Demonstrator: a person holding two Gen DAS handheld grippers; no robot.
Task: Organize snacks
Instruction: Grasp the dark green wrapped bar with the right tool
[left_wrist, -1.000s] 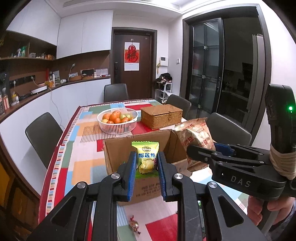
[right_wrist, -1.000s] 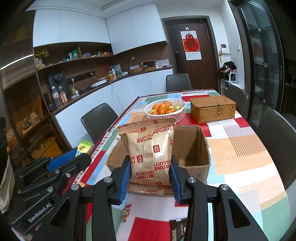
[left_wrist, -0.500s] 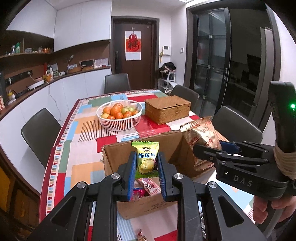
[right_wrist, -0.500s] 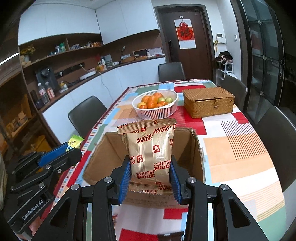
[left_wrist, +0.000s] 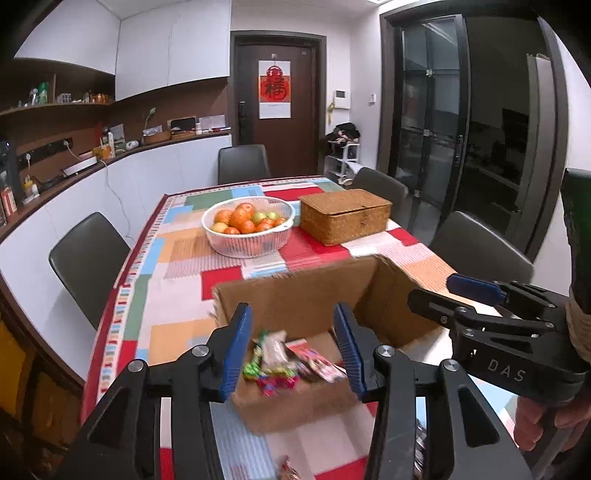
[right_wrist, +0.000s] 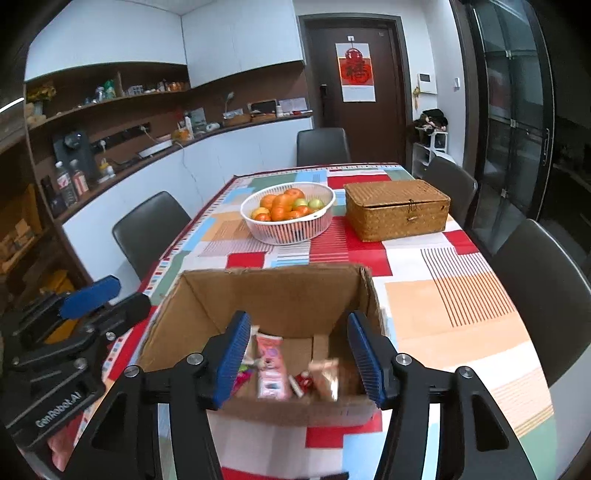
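An open cardboard box (left_wrist: 295, 291) (right_wrist: 273, 291) stands on the patchwork tablecloth. Several snack packets lie inside it, among them a green and white one (left_wrist: 271, 350), a pink one (right_wrist: 271, 369) and a brown biscuit bag (right_wrist: 325, 376). My left gripper (left_wrist: 291, 347) is open and empty above the box's near edge. My right gripper (right_wrist: 301, 358) is also open and empty above the box. Each gripper shows in the other's view: the right one (left_wrist: 491, 314) at the right, the left one (right_wrist: 74, 321) at the left.
A white basket of fruit (left_wrist: 248, 225) (right_wrist: 288, 212) and a wicker box (left_wrist: 345, 214) (right_wrist: 397, 206) stand behind the cardboard box. A wrapped candy (left_wrist: 288, 470) lies on the table near its front. Dark chairs (right_wrist: 149, 229) surround the table. A counter runs along the left.
Both grippers have opened. The green durian packet and the brown biscuit bag have left the jaws and now lie in the box. Both grippers have moved closer over the box.
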